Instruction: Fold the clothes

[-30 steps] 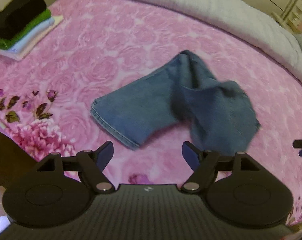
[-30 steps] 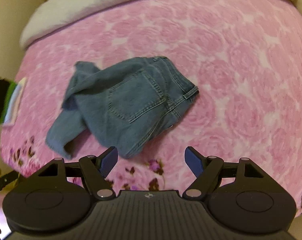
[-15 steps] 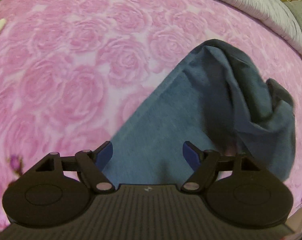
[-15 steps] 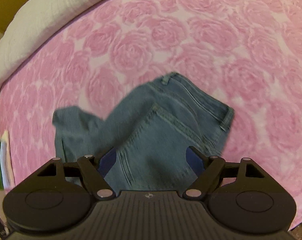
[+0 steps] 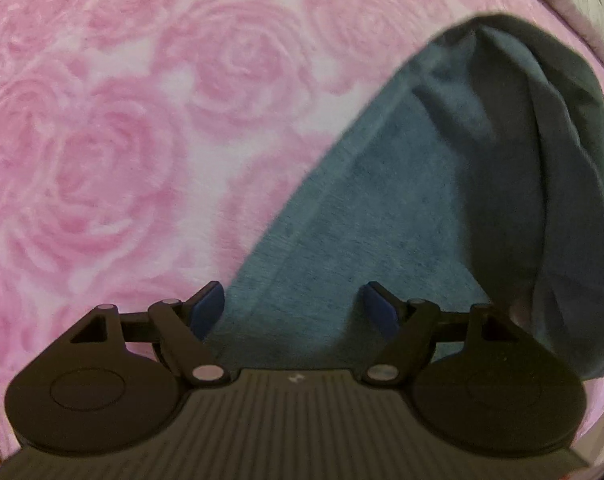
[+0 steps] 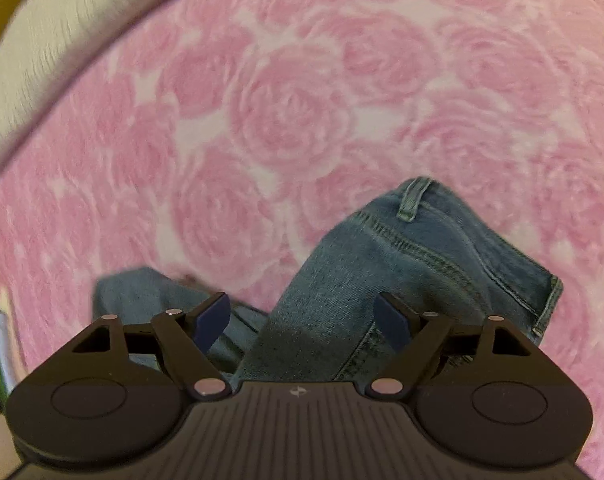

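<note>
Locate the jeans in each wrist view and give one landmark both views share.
Left wrist: the jeans fill the lower centre and right, running under the open left gripper.
Right wrist: the jeans sit lower centre, belt loop uppermost, beneath the open right gripper.
Shared landmark: the pink rose bedspread.

Pink rose-print bed, crumpled blue jeans lying on it

Left wrist view: looked forward and down, close over crumpled blue denim jeans on pink rose-patterned bedspread. Right wrist view: likewise close; both shared jeans and bedspread.
</note>
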Tool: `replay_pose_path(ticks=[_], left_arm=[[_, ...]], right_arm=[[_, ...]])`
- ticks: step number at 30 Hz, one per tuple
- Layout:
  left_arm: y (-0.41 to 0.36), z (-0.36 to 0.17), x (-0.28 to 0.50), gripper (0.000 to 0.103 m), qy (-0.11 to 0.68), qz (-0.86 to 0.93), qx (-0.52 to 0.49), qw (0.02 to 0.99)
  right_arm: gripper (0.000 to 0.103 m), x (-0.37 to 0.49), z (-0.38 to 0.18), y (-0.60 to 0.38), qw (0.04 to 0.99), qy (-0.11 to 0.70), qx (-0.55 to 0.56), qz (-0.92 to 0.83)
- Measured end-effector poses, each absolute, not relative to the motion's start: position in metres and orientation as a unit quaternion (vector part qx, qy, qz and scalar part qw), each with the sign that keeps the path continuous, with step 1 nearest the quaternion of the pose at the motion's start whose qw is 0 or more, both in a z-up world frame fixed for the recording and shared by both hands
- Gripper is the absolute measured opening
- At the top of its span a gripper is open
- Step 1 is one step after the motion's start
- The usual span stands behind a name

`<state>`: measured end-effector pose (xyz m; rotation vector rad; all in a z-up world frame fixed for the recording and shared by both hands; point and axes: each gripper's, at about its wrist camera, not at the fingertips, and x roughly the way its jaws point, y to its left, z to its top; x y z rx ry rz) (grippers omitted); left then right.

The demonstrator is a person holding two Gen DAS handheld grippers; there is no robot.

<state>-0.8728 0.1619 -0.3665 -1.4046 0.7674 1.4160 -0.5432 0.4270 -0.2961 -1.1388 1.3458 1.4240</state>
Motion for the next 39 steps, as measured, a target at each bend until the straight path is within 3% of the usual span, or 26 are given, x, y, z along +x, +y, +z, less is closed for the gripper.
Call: replay_pose_path(ticks=[1, 2, 3, 4, 5, 6, 12, 18, 24, 27, 29, 31, 35, 36, 39], left_arm=[[0.162, -0.366, -0.867, 0.068, 0.328, 0.582, -0.564, 0.485], [0.161, -0.364, -0.863, 0.061, 0.335, 0.580, -0.558, 0.490], [0.159, -0.360, -0.862, 0.045, 0.333, 0.581, -0.558, 0.491], [0.156, -0.357, -0.862, 0.023, 0.327, 0.582, -0.558, 0.493], [0.153, -0.353, -0.863, 0.013, 0.316, 0.575, -0.563, 0.502], [0.149, -0.348, -0.864, 0.011, 0.301, 0.572, -0.569, 0.509], [0.161, -0.287, -0.869, 0.009, 0.296, 0.608, -0.500, 0.541], [0.197, -0.178, -0.905, 0.008, 0.283, 0.682, -0.360, 0.571], [0.201, -0.072, -0.921, 0.009, 0.261, 0.727, -0.231, 0.592], [0.188, -0.073, -0.925, 0.009, 0.265, 0.736, -0.239, 0.575], [0.173, -0.102, -0.927, 0.010, 0.279, 0.729, -0.281, 0.559], [0.156, -0.144, -0.927, 0.015, 0.299, 0.713, -0.339, 0.536], [0.115, -0.215, -0.914, 0.018, 0.332, 0.692, -0.430, 0.476], [0.103, -0.217, -0.910, 0.021, 0.316, 0.698, -0.438, 0.470], [0.071, -0.221, -0.899, 0.046, 0.257, 0.711, -0.476, 0.448]], right_arm=[[0.064, -0.547, -0.301, 0.428, 0.420, 0.533, -0.465, 0.568], [0.036, -0.551, -0.307, 0.429, 0.416, 0.529, -0.476, 0.567], [0.020, -0.546, -0.308, 0.424, 0.412, 0.529, -0.473, 0.572], [0.004, -0.532, -0.306, 0.418, 0.418, 0.533, -0.462, 0.573], [0.003, -0.518, -0.302, 0.412, 0.427, 0.538, -0.450, 0.571], [0.003, -0.503, -0.299, 0.406, 0.437, 0.542, -0.439, 0.568], [0.003, -0.408, -0.246, 0.383, 0.485, 0.590, -0.311, 0.565], [0.004, -0.359, -0.153, 0.367, 0.540, 0.548, -0.169, 0.617], [0.004, -0.325, -0.075, 0.333, 0.526, 0.498, -0.046, 0.688], [0.005, -0.305, -0.069, 0.305, 0.533, 0.479, -0.036, 0.697], [0.002, -0.286, -0.086, 0.291, 0.552, 0.506, -0.058, 0.660], [0.000, -0.268, -0.119, 0.270, 0.581, 0.542, -0.103, 0.599], [0.007, -0.232, -0.196, 0.231, 0.616, 0.611, -0.197, 0.457], [0.009, -0.228, -0.205, 0.227, 0.615, 0.619, -0.204, 0.444], [0.021, -0.224, -0.222, 0.222, 0.602, 0.633, -0.206, 0.440]])
